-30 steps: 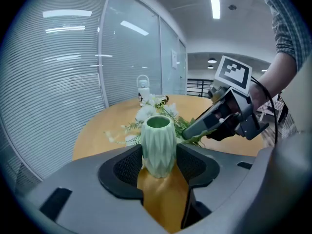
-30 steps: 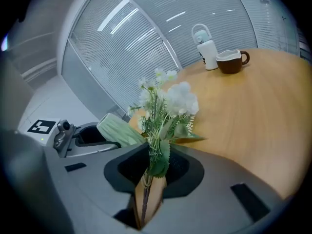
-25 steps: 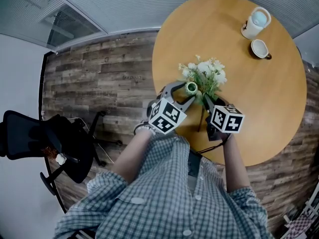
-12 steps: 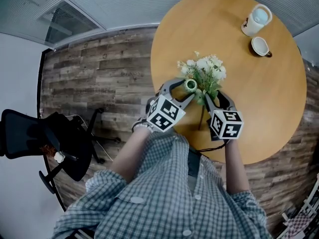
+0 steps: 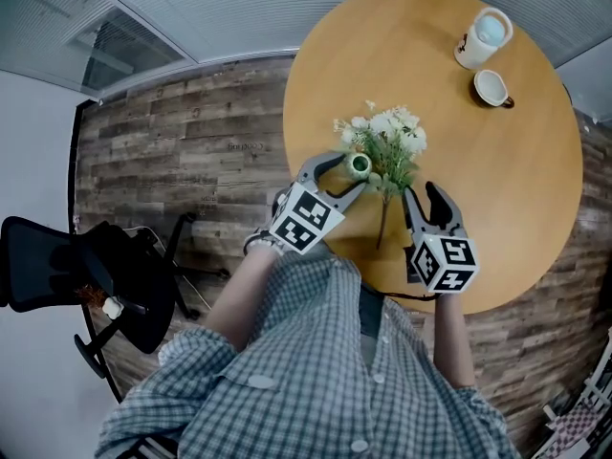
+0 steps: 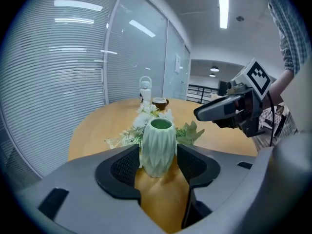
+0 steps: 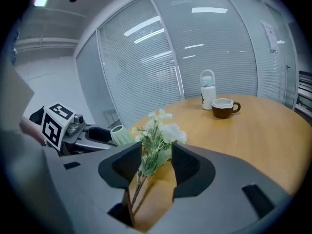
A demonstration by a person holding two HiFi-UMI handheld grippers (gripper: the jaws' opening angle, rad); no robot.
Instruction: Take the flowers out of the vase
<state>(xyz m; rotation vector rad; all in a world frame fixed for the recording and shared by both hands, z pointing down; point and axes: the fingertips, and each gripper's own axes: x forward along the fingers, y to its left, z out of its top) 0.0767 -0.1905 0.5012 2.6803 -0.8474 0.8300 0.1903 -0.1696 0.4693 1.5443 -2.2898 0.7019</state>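
Note:
A bunch of white flowers [image 5: 387,146] with green leaves lies on the round wooden table [image 5: 497,189], its stem pointing toward me, just right of the vase. The ribbed pale green vase [image 5: 360,165] stands upright and empty. My left gripper [image 5: 356,172] is shut on the vase [image 6: 157,147], a pad against each side. My right gripper [image 5: 422,194] hangs above the table just right of the stem. Its jaws have just been opening and stand open, gripping nothing. In the right gripper view the flowers [image 7: 158,140] show beyond the right gripper [image 7: 157,162].
A white lidded bottle [image 5: 483,38] and a brown cup [image 5: 492,89] stand at the table's far right. A black office chair [image 5: 86,275] sits on the wood floor to the left. The table's near edge runs just under my hands.
The right gripper's jaws have opened off the flower stem, and it has lifted and drawn back toward me and to the right. The left gripper and vase stayed put.

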